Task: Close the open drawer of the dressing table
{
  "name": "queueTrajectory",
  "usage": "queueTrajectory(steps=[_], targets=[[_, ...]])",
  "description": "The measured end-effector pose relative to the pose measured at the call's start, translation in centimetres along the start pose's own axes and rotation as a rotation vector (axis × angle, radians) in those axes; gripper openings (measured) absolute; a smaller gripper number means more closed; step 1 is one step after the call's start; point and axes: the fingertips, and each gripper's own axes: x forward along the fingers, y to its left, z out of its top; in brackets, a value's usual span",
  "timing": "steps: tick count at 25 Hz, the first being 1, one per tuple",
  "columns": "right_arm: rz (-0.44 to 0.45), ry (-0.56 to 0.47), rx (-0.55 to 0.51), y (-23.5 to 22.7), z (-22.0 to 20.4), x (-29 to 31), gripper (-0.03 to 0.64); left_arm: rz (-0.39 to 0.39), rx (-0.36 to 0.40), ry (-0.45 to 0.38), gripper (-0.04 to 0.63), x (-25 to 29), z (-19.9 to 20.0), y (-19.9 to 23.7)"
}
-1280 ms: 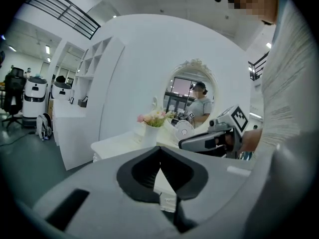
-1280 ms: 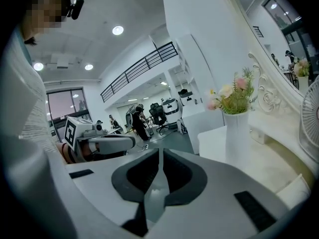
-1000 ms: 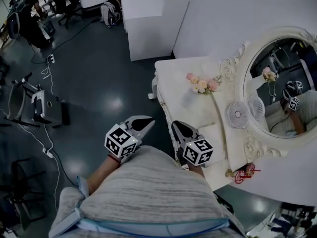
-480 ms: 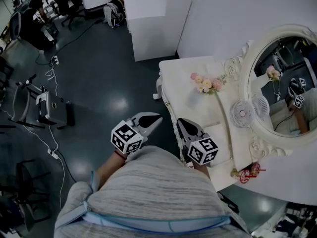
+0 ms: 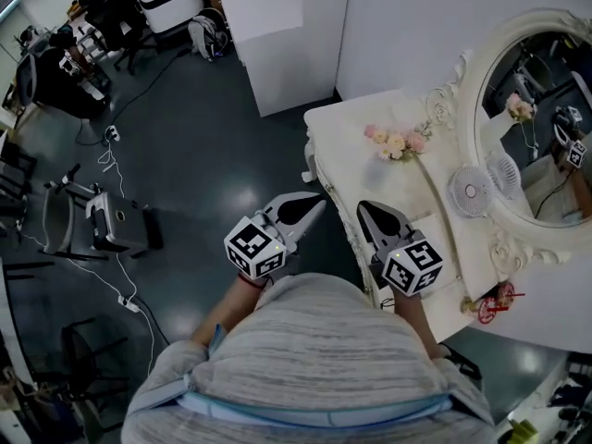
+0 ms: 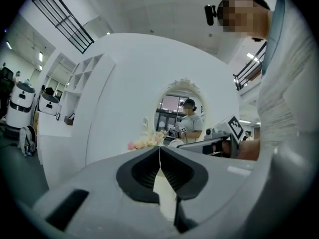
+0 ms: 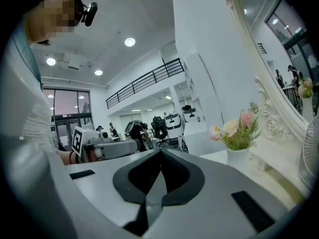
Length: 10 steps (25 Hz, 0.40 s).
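Note:
The white dressing table (image 5: 351, 132) stands at the right in the head view, under an oval mirror (image 5: 546, 128) with an ornate frame. I cannot make out an open drawer along its front edge. My left gripper (image 5: 319, 201) is shut and empty, held over the dark floor just off the table's front. My right gripper (image 5: 362, 207) is also shut and empty, above the table's near front edge. In the left gripper view the shut left gripper (image 6: 160, 149) points level at the mirror (image 6: 182, 103). The right gripper view shows the shut right gripper (image 7: 160, 154) beside the pink flowers (image 7: 239, 131).
On the tabletop stand a vase of pink flowers (image 5: 398, 142) and a small white fan (image 5: 470, 191); a red item (image 5: 497, 300) lies near the corner. A white cabinet (image 5: 277, 35) stands behind the table. Carts (image 5: 102, 220), cables and chairs (image 5: 55, 63) fill the floor at left.
Both grippers have risen and moved a little toward the table, staying shut and side by side. The head view has shifted, so the table sits further right and higher in the picture.

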Motion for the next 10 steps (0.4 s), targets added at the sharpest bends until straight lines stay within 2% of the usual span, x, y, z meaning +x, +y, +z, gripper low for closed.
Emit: queueTrajectory(steps=[5,10], targets=[[-0.012,0.002,0.003,-0.5,0.4,-0.8,0.009,0.019,0.001,-0.062,0.014,-0.2,2.4,0.4],[0.003,0.062,-0.019,-1.6,0.3,-1.9,0.009,0.053,-0.082,-0.12,0.014,0.8,1.9,-0.7]])
